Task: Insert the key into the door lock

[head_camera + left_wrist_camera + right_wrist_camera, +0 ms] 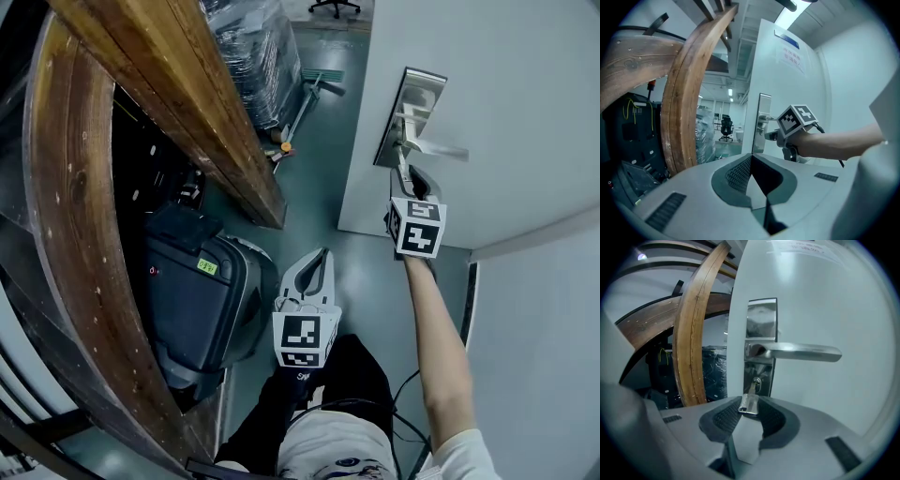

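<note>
A steel lock plate (761, 345) with a lever handle (801, 352) is fixed to the white door (487, 103). Below the handle is the keyhole (756, 382). A silver key (749, 403) sits between the fingertips of my right gripper (749, 409), which is shut on the key's head; the blade reaches up into the keyhole. The head view has my right gripper (410, 185) just under the lock plate (410, 117). My left gripper (317, 267) hangs lower and to the left, over the floor, shut and holding nothing; from the left gripper (751, 158) view I see the right gripper's marker cube (799, 119).
A curved wooden beam (178, 103) stands left of the doorway. A dark case (192, 295) rests on the floor beneath it. Beyond the door edge are a wrapped pallet (246, 56) and a broom (307, 98). A white wall (544, 356) closes the right side.
</note>
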A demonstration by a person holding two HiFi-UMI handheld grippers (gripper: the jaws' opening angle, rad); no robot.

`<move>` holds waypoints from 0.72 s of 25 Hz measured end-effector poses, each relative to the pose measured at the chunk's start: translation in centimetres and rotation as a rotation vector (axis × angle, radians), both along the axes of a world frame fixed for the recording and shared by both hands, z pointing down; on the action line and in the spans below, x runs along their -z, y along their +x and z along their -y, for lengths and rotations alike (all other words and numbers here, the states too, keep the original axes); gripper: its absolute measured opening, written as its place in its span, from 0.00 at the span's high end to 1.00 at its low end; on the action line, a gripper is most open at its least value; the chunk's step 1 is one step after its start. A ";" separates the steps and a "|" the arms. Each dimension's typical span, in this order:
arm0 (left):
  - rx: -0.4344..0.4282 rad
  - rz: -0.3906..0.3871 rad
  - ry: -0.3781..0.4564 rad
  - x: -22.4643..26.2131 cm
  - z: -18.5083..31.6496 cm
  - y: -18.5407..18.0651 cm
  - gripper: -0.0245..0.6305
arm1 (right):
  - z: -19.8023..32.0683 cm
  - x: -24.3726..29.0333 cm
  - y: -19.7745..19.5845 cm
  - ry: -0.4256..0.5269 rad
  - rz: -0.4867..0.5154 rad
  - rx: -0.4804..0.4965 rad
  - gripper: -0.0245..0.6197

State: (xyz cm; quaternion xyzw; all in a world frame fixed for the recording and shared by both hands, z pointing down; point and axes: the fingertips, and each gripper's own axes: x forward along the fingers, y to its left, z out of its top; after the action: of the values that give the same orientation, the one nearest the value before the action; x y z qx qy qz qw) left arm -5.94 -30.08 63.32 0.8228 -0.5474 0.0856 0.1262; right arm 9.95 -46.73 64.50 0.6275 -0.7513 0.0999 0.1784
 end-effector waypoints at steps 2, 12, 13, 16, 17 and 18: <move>0.000 -0.002 -0.001 -0.1 0.2 0.0 0.96 | 0.2 -0.1 0.1 0.002 -0.001 -0.002 0.78; 0.012 0.000 -0.019 -0.6 0.4 -0.4 0.96 | 1.1 -0.3 0.4 -0.020 0.020 -0.022 0.78; 0.012 -0.003 -0.020 -0.6 0.4 -0.4 0.96 | 1.1 -0.3 0.3 -0.022 0.024 -0.035 0.78; 0.008 -0.001 -0.021 -0.6 0.4 -0.3 0.96 | 1.3 -0.1 0.1 -0.020 0.041 -0.091 0.78; 0.008 0.000 -0.021 -0.6 0.5 -0.3 0.96 | 1.5 -0.1 0.0 -0.021 0.051 -0.112 0.78; 0.008 0.002 -0.021 -0.6 0.5 -0.4 0.96 | 1.7 0.0 -0.1 -0.019 0.061 -0.131 0.78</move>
State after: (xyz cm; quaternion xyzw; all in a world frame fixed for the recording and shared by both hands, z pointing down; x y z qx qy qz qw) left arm -6.30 -30.58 63.90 0.8192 -0.5499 0.0914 0.1346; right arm 9.88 -48.40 64.50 0.6701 -0.7129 0.1377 0.1543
